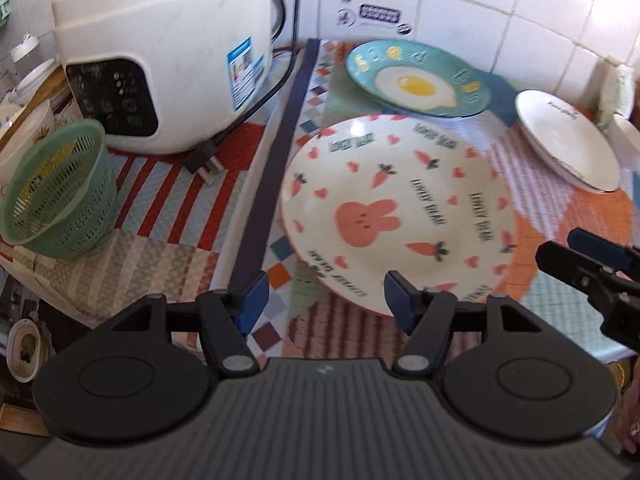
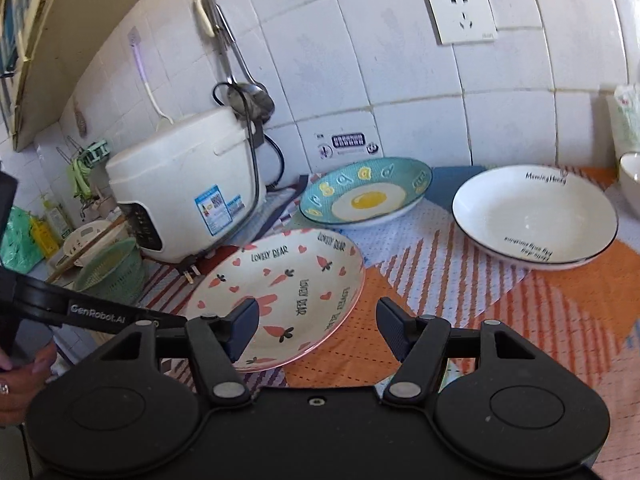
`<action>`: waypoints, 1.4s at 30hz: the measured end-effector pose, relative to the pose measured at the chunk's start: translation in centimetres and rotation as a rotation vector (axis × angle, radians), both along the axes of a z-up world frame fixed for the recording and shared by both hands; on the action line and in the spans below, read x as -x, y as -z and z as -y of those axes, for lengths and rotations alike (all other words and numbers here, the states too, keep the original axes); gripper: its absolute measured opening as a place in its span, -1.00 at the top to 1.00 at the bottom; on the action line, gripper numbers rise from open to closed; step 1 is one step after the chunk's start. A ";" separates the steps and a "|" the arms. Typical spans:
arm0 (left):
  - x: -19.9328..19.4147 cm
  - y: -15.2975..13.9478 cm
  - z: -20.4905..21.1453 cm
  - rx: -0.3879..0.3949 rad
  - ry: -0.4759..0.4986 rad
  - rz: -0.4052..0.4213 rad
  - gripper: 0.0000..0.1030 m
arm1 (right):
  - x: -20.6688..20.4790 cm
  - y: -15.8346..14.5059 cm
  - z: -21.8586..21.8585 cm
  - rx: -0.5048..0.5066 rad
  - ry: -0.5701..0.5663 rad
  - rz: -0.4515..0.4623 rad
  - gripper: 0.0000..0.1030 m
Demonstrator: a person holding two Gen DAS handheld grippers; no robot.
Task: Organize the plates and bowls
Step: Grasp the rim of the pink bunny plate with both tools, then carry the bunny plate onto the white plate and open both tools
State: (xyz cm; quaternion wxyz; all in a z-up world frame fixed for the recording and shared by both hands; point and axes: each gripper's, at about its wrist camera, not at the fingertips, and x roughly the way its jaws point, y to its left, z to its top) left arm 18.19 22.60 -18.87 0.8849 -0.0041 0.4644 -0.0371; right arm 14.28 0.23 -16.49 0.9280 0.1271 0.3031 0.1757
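A cream bunny-and-carrot plate lies on the patterned cloth, nearest me. Behind it lies a teal fried-egg plate. To the right sits a white black-rimmed plate. A white bowl shows at the far right edge. My left gripper is open and empty, just in front of the bunny plate's near rim. My right gripper is open and empty, over that plate's right near edge; it also shows at the right of the left wrist view.
A white rice cooker with its cord and plug stands at the left. A green plastic basket sits in front of it. The tiled wall with a socket runs behind.
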 end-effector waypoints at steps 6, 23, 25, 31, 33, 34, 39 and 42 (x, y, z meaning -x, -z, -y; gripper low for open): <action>-1.7 1.8 -0.8 0.010 -0.004 -0.023 -0.18 | -2.4 2.8 -1.0 -0.035 0.004 -0.094 -0.23; -3.5 3.2 -0.2 0.057 0.025 -0.064 0.40 | -5.2 4.8 -1.6 -0.113 0.015 -0.220 0.56; -3.8 3.4 -0.5 0.075 0.013 -0.065 0.37 | -5.5 5.1 -1.9 -0.114 0.020 -0.229 0.55; -4.0 3.6 -0.5 0.088 -0.016 -0.066 0.38 | -6.1 4.8 -1.8 -0.094 -0.014 -0.233 0.56; -3.9 3.2 -0.3 0.080 -0.009 -0.068 0.39 | -6.2 4.6 -1.7 -0.083 -0.030 -0.242 0.56; -3.6 2.9 -0.2 0.072 0.001 -0.058 0.40 | -6.2 4.4 -1.8 -0.070 -0.040 -0.239 0.56; -2.3 1.3 0.4 0.042 0.043 -0.024 0.42 | -5.4 3.9 -0.5 -0.111 -0.054 -0.242 0.55; -1.9 0.4 1.1 0.047 0.055 -0.021 0.41 | -4.6 3.0 0.4 -0.104 -0.054 -0.228 0.55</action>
